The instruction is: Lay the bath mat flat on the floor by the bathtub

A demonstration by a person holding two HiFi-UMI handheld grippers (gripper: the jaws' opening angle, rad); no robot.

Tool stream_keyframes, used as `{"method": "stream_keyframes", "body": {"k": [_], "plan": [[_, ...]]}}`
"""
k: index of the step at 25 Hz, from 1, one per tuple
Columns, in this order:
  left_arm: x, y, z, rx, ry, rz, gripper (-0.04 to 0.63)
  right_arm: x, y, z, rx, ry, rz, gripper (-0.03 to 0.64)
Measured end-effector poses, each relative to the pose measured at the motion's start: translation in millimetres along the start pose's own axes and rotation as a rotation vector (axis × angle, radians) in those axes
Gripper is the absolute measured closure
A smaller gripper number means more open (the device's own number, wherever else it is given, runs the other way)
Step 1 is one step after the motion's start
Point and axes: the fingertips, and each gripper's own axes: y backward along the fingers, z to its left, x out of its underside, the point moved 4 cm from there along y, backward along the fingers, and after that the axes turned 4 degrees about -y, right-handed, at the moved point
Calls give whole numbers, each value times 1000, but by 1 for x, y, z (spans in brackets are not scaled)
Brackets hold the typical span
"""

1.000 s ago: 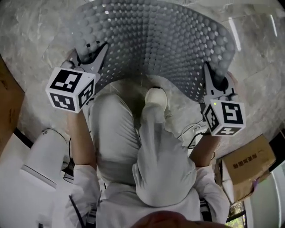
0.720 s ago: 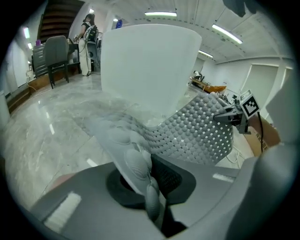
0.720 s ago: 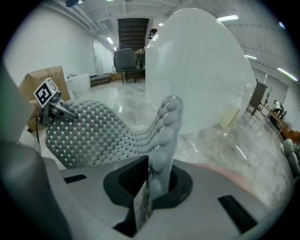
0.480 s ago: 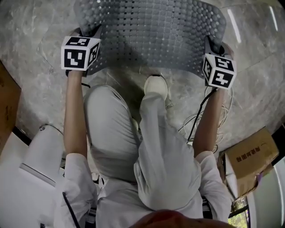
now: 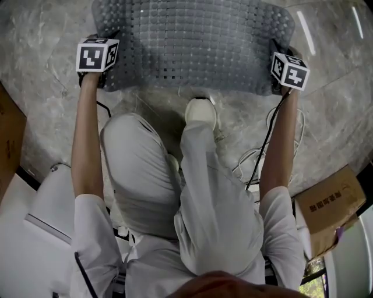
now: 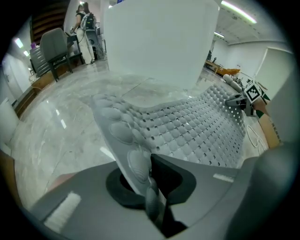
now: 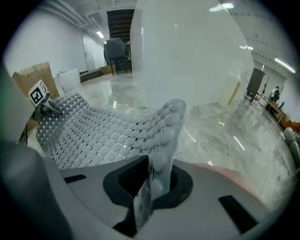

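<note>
- At the mat's two near corners, the left gripper (image 5: 104, 74) and right gripper (image 5: 277, 74) are each clamped on the mat (image 5: 192, 41), with its bubbled edge pinched between the jaws.
- The mat spreads wide between them, low over the floor (image 5: 46, 110). It curves up to each grip, and its far side seems to lie by the tub (image 6: 159, 42).
- Judged from this, both corners should go down evenly with the span kept taut. The grippers should let go only once the near edge rests flat, clear of the shoe (image 5: 201, 110).

Glossy marble floor (image 5: 41, 52), cardboard box (image 5: 326, 206), ceiling strip lights (image 6: 239, 11).
</note>
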Motion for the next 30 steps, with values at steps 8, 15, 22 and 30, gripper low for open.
{"method": "stream_keyframes", "body": {"k": [8,15,22,30], "plan": [[20,-29,21,68,-11,74,551,18,-32,-40,-268,-245,56,579],[28,-35,46,171,106,121,480,35,-38,-59,-399,-357,77,508],[37,-34,58,264,243,112,445,50,-28,-79,-444,-360,114,476],[45,-26,71,252,201,133,444,71,-15,-113,-347,-367,148,534]]}}
